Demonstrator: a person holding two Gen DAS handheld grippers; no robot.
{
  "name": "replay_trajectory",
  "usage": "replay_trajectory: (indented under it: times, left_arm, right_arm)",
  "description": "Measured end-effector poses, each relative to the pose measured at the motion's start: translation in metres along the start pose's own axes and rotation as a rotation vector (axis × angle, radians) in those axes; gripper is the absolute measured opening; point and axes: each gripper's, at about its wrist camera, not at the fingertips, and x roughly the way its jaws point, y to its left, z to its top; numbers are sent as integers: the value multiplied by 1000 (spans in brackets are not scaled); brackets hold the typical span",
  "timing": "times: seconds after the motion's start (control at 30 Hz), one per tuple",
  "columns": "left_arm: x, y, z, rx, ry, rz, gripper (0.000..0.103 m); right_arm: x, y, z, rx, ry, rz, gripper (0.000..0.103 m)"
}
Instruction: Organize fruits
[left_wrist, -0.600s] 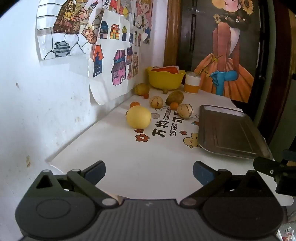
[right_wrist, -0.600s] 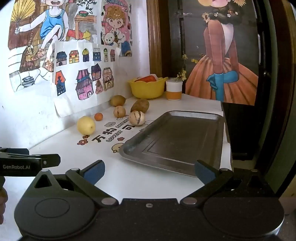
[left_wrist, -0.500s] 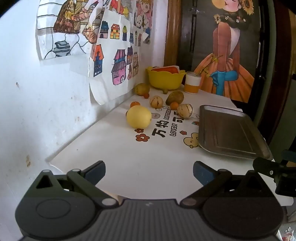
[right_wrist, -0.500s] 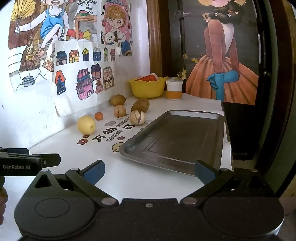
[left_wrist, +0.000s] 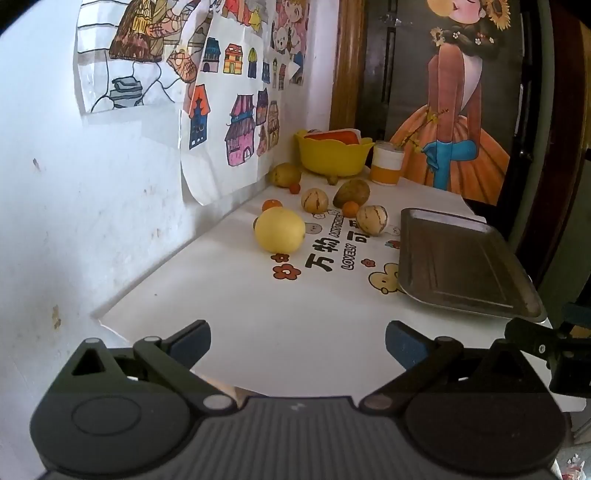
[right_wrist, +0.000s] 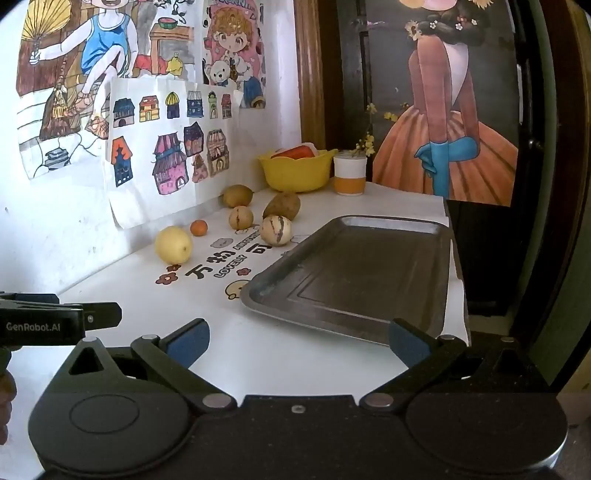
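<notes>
Nothing moved since a moment ago — both grippers (left_wrist: 297, 341) (right_wrist: 297, 341) spread wide, empty; fruit (left_wrist: 279, 229) untouched, tray (right_wrist: 354, 273) bare.

A home corner: children's drawings (right_wrist: 162, 155) taped above a fruit-strewn tabletop (left_wrist: 258, 325).

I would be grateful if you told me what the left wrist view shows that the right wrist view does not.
Only the left wrist view shows the small orange fruit tucked between the brown fruit and the striped fruit, plus the right gripper at its edge. Only the right wrist view shows the left gripper at its edge. Both share the big yellow fruit, the empty metal tray and the yellow bowl.
</notes>
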Motion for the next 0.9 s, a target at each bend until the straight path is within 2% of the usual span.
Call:
replay_trajectory:
  times: [0.9]
  left_arm:
    - [3,-1,-3,-6,11,-5,103]
  right_arm:
    - [3,0,-1,4,13,5,102]
